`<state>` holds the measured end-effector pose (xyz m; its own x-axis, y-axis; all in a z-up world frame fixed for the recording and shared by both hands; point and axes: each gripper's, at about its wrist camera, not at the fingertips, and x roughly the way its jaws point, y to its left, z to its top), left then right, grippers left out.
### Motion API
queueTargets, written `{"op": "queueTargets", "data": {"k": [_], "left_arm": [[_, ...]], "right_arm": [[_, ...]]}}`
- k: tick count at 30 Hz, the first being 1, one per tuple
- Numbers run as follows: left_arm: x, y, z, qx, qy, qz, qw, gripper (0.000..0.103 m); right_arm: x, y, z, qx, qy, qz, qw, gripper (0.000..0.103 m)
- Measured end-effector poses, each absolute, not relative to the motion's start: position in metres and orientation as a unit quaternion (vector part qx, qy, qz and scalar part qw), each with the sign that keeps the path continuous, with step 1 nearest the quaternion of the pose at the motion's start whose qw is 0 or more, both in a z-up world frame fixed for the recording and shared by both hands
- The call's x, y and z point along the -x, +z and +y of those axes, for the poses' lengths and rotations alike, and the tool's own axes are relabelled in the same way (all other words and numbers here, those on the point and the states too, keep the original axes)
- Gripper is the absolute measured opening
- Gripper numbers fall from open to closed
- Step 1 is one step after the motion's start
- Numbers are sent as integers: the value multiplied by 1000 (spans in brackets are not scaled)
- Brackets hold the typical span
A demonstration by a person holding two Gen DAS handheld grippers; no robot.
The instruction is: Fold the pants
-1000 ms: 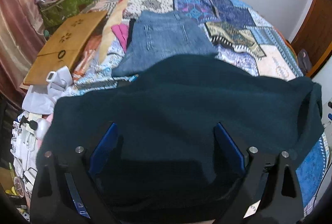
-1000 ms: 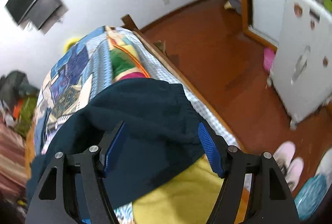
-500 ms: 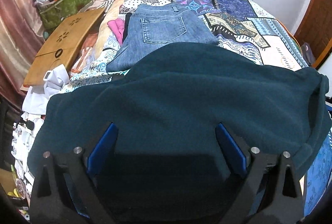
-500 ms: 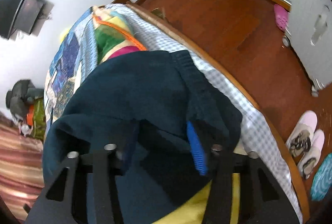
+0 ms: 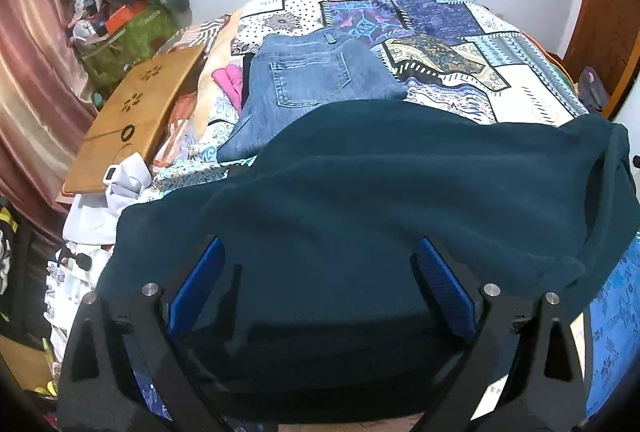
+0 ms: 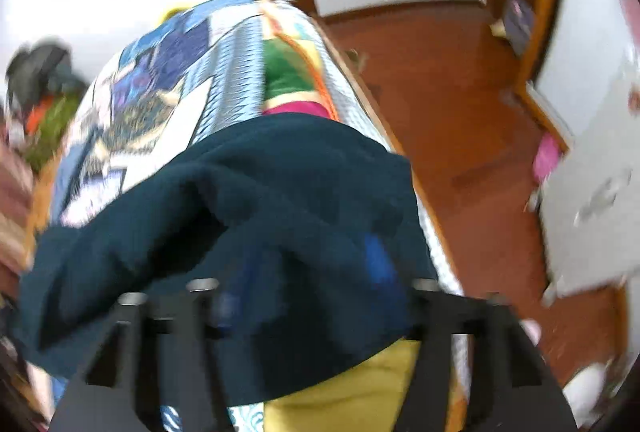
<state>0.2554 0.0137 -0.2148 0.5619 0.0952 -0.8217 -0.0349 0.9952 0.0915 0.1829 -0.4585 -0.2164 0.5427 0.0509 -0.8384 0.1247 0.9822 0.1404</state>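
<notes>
Dark teal fleece pants lie spread across the near part of the patchwork bed. They also show in the right wrist view, bunched at the bed's right edge. My left gripper is open, its blue pads apart just above the near part of the cloth, holding nothing. My right gripper is blurred; its blue pads sit close in the cloth's folds, with a fold between them.
Folded blue jeans lie on the quilt behind the teal pants. A wooden lap tray and heaped clothes are at the left. The wooden floor and a white cabinet lie beyond the bed's right edge.
My right gripper closed from wide open onto the teal cloth's edge and swung, now blurred. My left gripper stayed open and pulled back slightly, showing more of the bed.
</notes>
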Motion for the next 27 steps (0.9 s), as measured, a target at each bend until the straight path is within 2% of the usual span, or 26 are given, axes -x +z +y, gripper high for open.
{"op": "queueTargets", "data": {"k": [3, 5, 6, 7, 9, 11, 20, 23, 27], "left_arm": [[-252, -217, 10, -31, 34, 472, 880, 97], [-251, -218, 9, -33, 35, 475, 879, 97], [-249, -218, 8, -34, 36, 474, 879, 97], [-248, -217, 9, -36, 38, 473, 879, 97], [-246, -214, 9, -38, 40, 471, 881, 97], [-245, -212, 10, -40, 43, 469, 881, 97], [-247, -202, 10, -37, 45, 458, 887, 97], [-245, -203, 10, -36, 42, 457, 888, 97], [-245, -214, 13, -18, 26, 477, 878, 97]], "right_arm": [[-192, -234, -450, -45, -24, 497, 866, 65], [-197, -243, -452, -53, -22, 501, 863, 64], [-197, -244, -456, -68, -17, 499, 864, 56], [-197, -243, -458, -76, -15, 498, 864, 38], [-198, -240, -463, -64, -22, 500, 864, 18], [-195, -237, -458, -44, -17, 500, 865, 12], [-165, -217, -491, 10, -51, 487, 872, 9], [-159, -227, -482, 95, -68, 507, 854, 11], [-148, -221, -488, 87, -96, 515, 847, 17]]}}
